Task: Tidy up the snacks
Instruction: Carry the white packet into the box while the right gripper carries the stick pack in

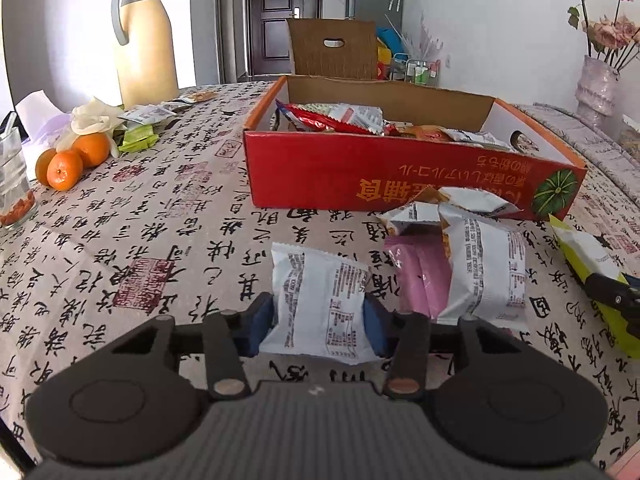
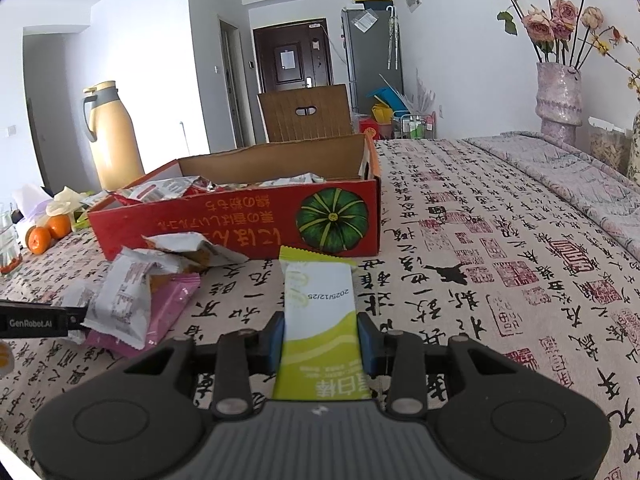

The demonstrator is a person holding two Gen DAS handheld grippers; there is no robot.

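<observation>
Here I see the counter [image 1: 168, 216] under a calligraphy-print cloth, and on it the red cardboard box [image 1: 360, 176], open at the top, lying toward the far side with snack packets [image 1: 344, 116] heaped inside. Toward the far left corner stands a cream thermos jug [image 1: 144, 40], with three oranges [image 1: 68, 160] nearer the left edge. Against the box's near wall lies a loose pile of packets [image 1: 472, 240], white ones over a pink one [image 1: 420, 280].

My left tool [image 1: 320, 320] is closed on a white snack packet [image 1: 316, 300]: the blue pads press both its sides, the packet standing up between them and reaching past the fingertips toward the box. It sits just left of the loose pile, well short of the box.

My right tool [image 2: 322, 340] is clamped on a yellow-green snack bar [image 2: 316, 308], a long slim packet gripped across its width, its far end pointing at the box's near wall, close to the pumpkin picture [image 2: 332, 220]. In the left view the same bar shows at the right edge, beyond the pile.
</observation>
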